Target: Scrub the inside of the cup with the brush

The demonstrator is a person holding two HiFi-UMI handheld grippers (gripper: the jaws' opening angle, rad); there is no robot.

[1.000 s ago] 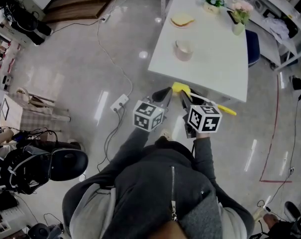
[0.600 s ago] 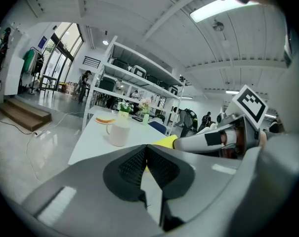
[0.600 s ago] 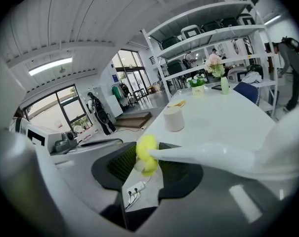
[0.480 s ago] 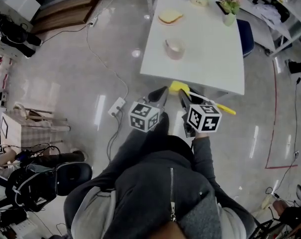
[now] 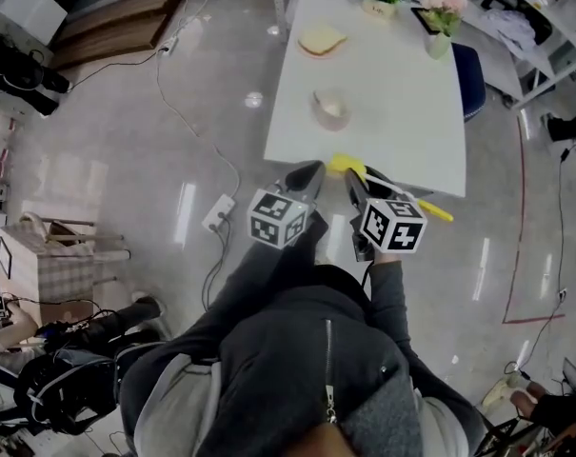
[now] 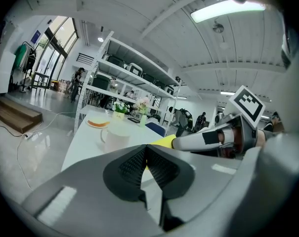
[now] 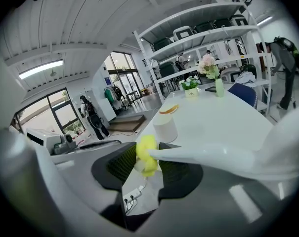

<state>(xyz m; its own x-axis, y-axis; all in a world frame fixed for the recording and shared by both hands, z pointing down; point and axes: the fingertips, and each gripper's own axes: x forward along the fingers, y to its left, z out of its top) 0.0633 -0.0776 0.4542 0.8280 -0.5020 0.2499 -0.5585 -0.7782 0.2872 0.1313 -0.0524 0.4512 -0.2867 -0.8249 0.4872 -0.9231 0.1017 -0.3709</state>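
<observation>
Pinching a brush [image 7: 203, 157] between the jaws of the right gripper [image 7: 143, 163], left gripper [image 6: 146, 164] jaws pressed together, empty, cup [image 5: 330, 109] on the table [image 5: 392, 112] ahead.

The person is wearing a dark grey jacket [image 5: 288, 350] with a zip [image 5: 330, 369] running down its front, paler grey panels at both sides and dark sleeves. The left gripper [image 5: 307, 171] and right gripper [image 5: 352, 175] are showing grey shells and black ribbed pads [image 6: 132, 164], each bearing a white cube [image 5: 280, 219] printed with black square markers.
</observation>
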